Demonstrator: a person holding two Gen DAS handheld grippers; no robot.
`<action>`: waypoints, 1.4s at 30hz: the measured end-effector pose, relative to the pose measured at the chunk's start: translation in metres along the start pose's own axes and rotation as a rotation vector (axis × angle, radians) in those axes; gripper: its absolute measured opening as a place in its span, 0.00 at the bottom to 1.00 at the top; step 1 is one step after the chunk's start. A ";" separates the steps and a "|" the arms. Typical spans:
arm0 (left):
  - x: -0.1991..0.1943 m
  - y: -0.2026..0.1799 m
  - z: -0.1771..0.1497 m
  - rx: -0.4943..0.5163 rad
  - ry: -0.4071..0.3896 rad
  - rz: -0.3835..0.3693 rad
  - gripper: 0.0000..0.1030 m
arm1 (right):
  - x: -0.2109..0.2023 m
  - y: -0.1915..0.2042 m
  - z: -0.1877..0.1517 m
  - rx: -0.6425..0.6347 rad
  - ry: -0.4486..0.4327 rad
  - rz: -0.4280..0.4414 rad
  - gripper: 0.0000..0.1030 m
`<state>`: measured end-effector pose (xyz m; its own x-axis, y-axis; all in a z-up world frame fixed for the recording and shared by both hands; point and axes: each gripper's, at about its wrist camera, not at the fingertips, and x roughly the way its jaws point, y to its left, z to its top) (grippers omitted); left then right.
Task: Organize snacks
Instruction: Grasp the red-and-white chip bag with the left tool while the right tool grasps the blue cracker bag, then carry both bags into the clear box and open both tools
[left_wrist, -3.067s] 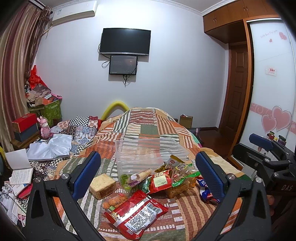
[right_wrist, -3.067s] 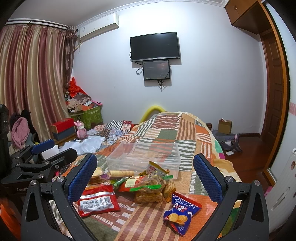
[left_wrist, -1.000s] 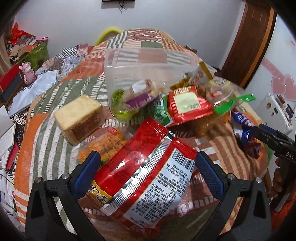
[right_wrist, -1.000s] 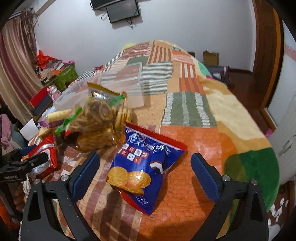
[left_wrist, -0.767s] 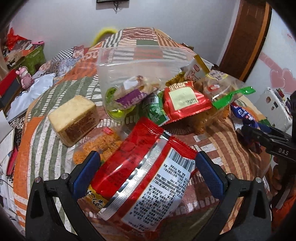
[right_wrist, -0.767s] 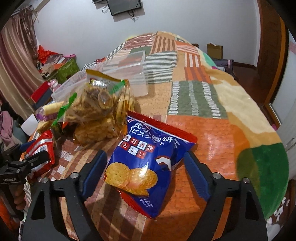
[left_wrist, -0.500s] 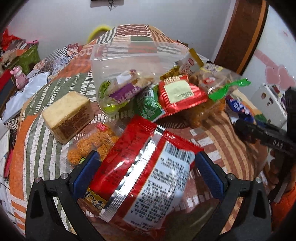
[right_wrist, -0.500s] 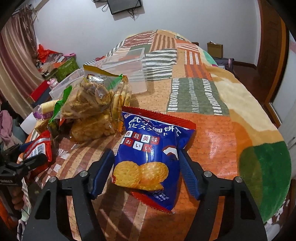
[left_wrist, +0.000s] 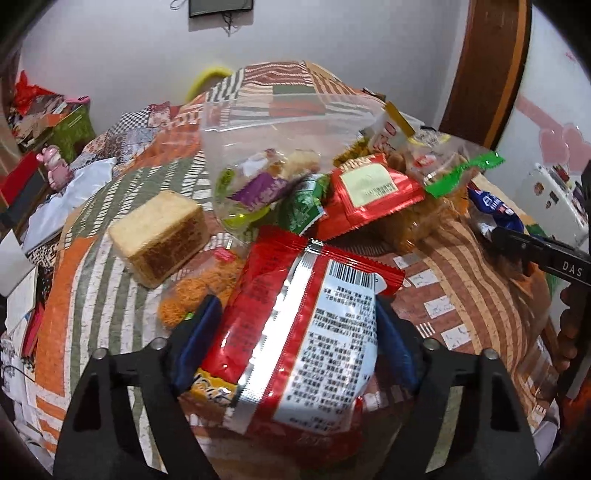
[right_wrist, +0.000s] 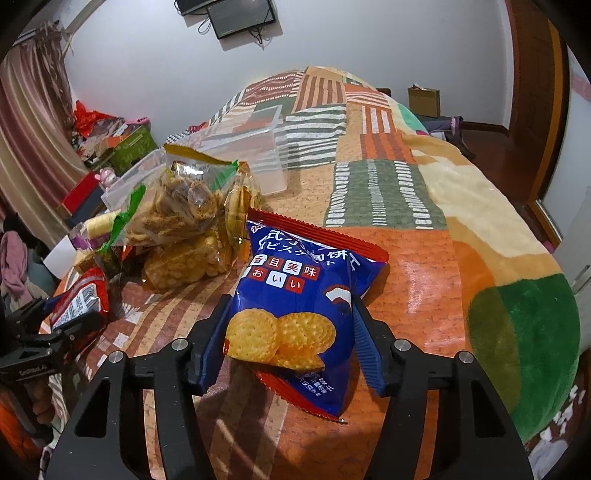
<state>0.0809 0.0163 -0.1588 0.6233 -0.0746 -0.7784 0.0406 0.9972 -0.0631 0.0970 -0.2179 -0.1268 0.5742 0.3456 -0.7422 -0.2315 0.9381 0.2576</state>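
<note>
My left gripper (left_wrist: 295, 339) is shut on a large red snack bag (left_wrist: 295, 317) with a white label, both blue pads pressing its sides. My right gripper (right_wrist: 288, 336) is shut on a blue cracker bag (right_wrist: 295, 302) lying on the patchwork bedspread (right_wrist: 406, 184). A clear plastic box (right_wrist: 243, 147) stands behind the snack pile, also in the left wrist view (left_wrist: 266, 122). The pile holds a clear bag of cookies with a green strip (right_wrist: 177, 210), a small red packet (left_wrist: 369, 192), a green packet (left_wrist: 301, 210) and a purple-wrapped snack (left_wrist: 258, 188).
A wrapped cake block (left_wrist: 159, 236) and an orange crispy snack pack (left_wrist: 199, 291) lie left of the red bag. Clutter, boxes and a pink toy (left_wrist: 55, 170) sit at the left. The bed edge (right_wrist: 546, 258) drops off at the right toward the wooden door (right_wrist: 532, 74).
Both grippers dropped toward the bed and closed: the left pads came in onto the red bag, the right pads onto the blue cracker bag.
</note>
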 end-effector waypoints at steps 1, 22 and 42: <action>-0.001 0.002 0.001 -0.009 -0.002 0.002 0.74 | -0.002 -0.001 0.001 0.003 -0.007 0.001 0.55; -0.067 0.016 0.048 -0.089 -0.251 0.019 0.72 | -0.043 0.027 0.039 -0.079 -0.192 0.045 0.55; -0.029 0.036 0.134 -0.142 -0.264 -0.006 0.72 | -0.014 0.085 0.100 -0.220 -0.260 0.139 0.55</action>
<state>0.1690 0.0553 -0.0553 0.8055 -0.0579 -0.5898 -0.0526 0.9843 -0.1684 0.1482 -0.1411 -0.0324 0.6991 0.4902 -0.5205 -0.4682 0.8641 0.1848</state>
